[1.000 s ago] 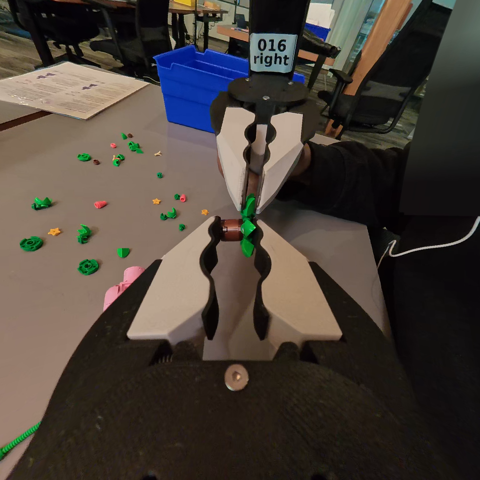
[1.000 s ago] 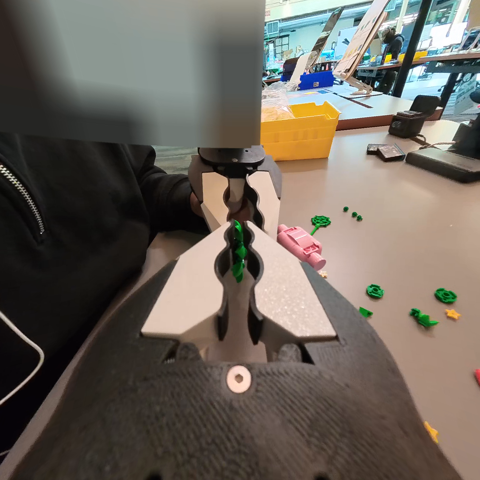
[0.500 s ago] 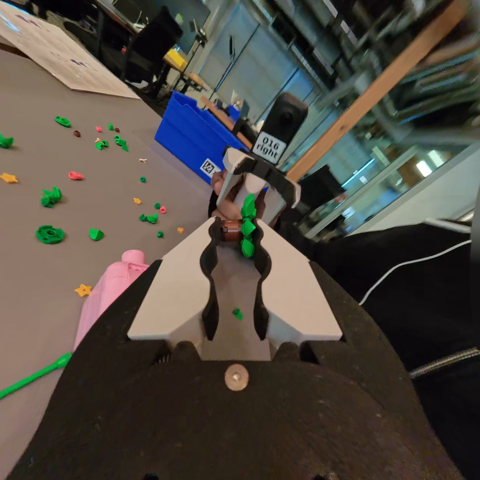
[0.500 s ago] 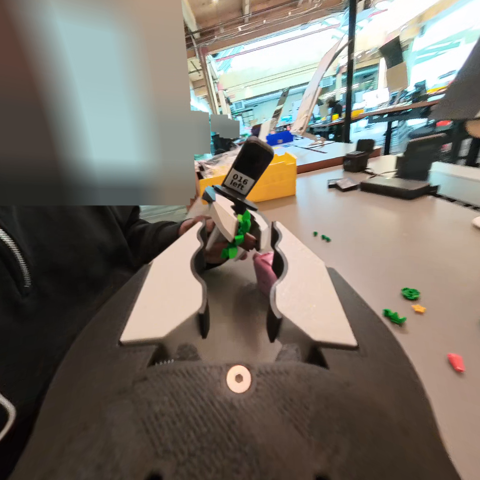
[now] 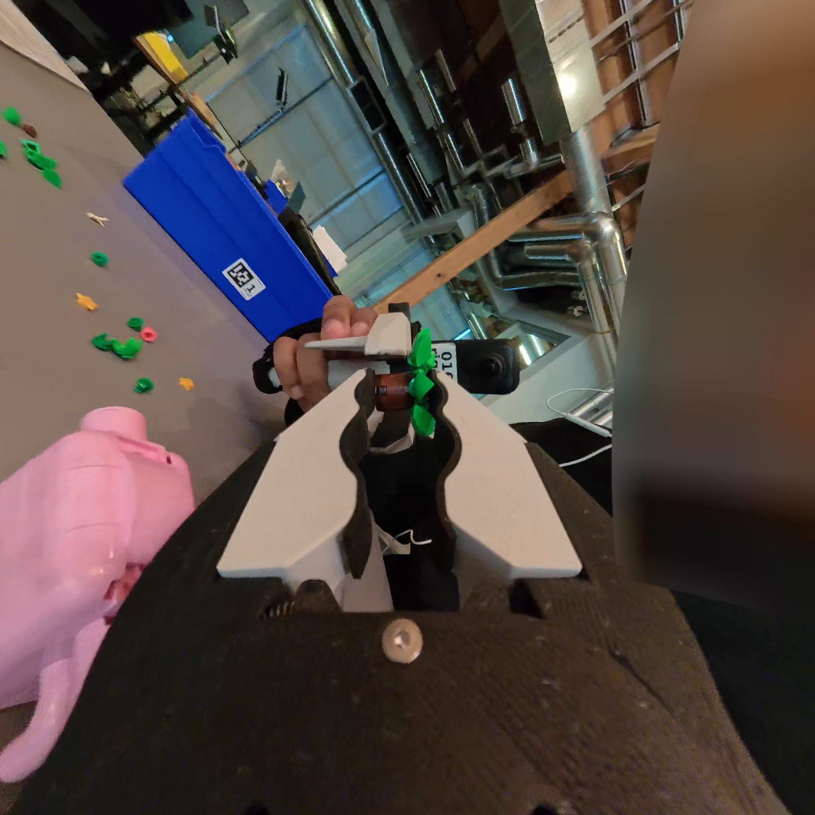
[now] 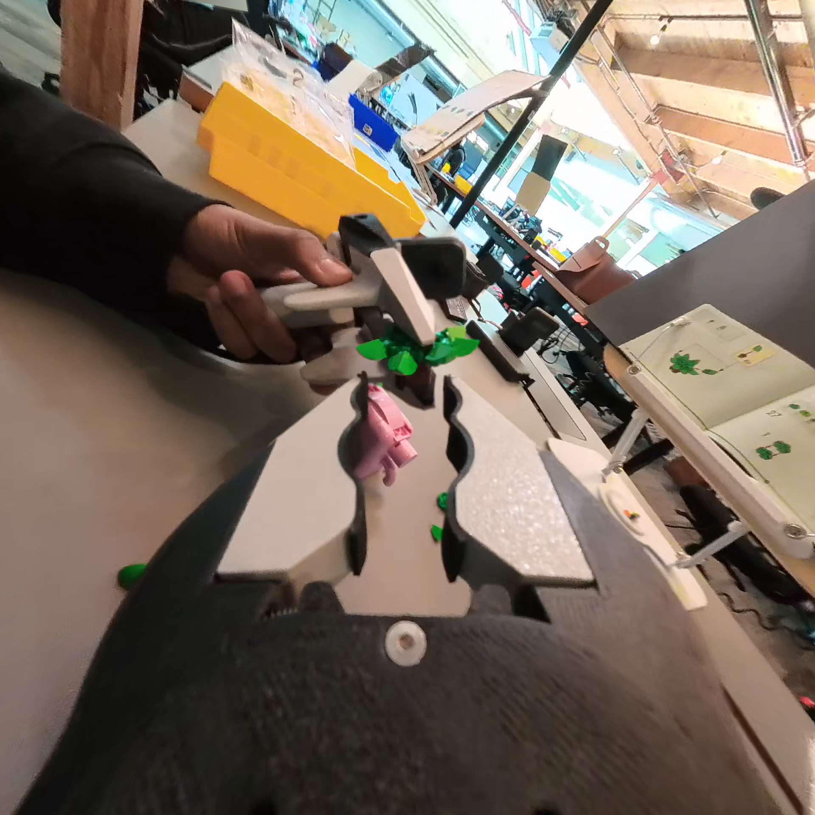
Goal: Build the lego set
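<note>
Above the table, the left gripper pinches a brown-and-green leafy piece; the right gripper gapes empty.

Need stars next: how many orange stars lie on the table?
2: one star farther out on the table, one nearer the pink piece. Others may be hidden.

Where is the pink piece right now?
On the table, lower left in the left wrist view, the pink piece lies beside the left gripper.
</note>
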